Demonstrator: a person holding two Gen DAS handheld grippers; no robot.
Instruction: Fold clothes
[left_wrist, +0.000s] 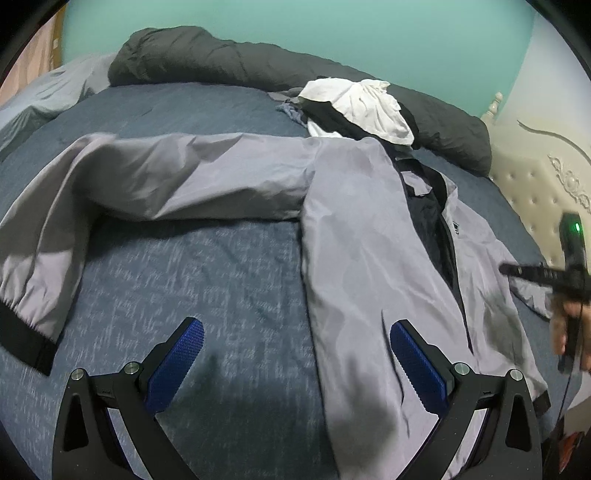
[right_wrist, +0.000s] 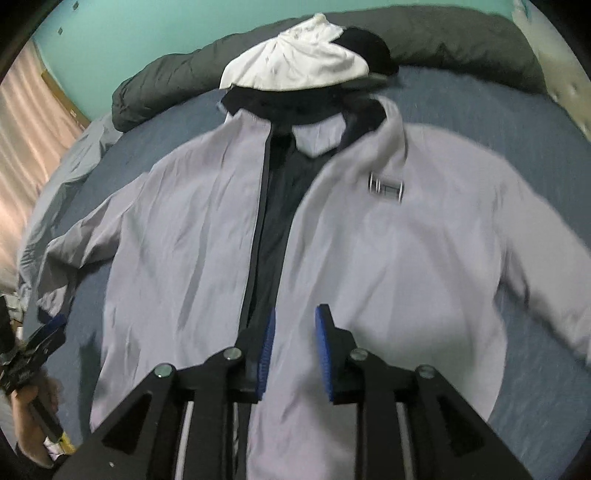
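Lying face up on the blue bedspread (left_wrist: 229, 280), the grey jacket (right_wrist: 399, 258) has its zip open and both sleeves spread wide. Folding it well probably means first drawing the front panels together, then bringing a sleeve (left_wrist: 177, 177) flat across the body. The right gripper (right_wrist: 294, 352) hovers over the hem with its jaws slightly apart, nothing between them; the left gripper (left_wrist: 297, 363) stands wide open and empty above the bedspread. Only the left wrist view shows the sleeve's black cuff (left_wrist: 22, 339); only the right shows the chest logo (right_wrist: 386, 187) clearly.
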